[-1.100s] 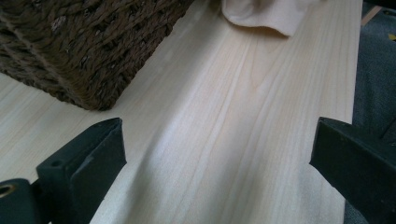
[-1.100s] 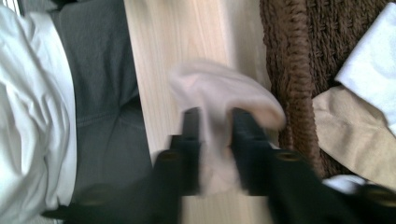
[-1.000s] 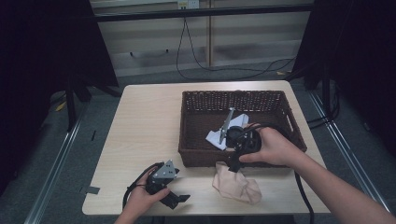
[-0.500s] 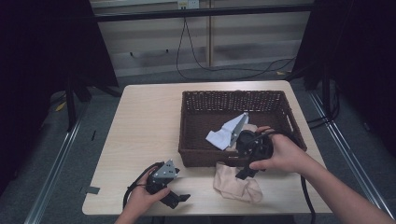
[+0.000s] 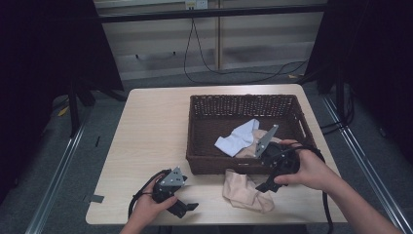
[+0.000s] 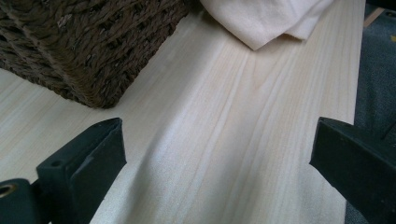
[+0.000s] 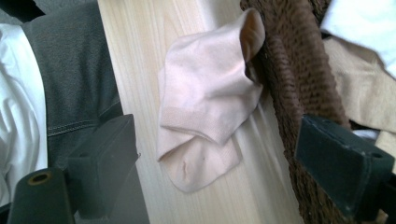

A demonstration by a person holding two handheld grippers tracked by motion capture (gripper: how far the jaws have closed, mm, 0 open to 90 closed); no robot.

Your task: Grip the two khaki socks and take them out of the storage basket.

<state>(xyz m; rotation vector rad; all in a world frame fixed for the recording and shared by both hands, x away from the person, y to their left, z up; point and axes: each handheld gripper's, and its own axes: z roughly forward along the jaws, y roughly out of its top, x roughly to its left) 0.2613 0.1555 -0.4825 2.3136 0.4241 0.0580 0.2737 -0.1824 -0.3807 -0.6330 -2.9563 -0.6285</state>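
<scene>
The beige sock (image 7: pixel 205 102) lay crumpled on the table just outside the basket's (image 5: pixel 195 146) near wall; my right gripper (image 5: pixel 272 178), jaws just opened wide and empty, hung directly above it, nearer than my left gripper (image 5: pixel 178 204), whose jaws also stood wide.

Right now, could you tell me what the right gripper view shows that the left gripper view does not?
Right gripper view alone: the whole pink sock lying against the basket, cloths inside the basket, and the person's clothing. Left gripper view alone: a basket corner from outside and a long bare stretch of table. Both: open tool jaws with nothing between them, wicker, pale wood, pale cloth.
</scene>
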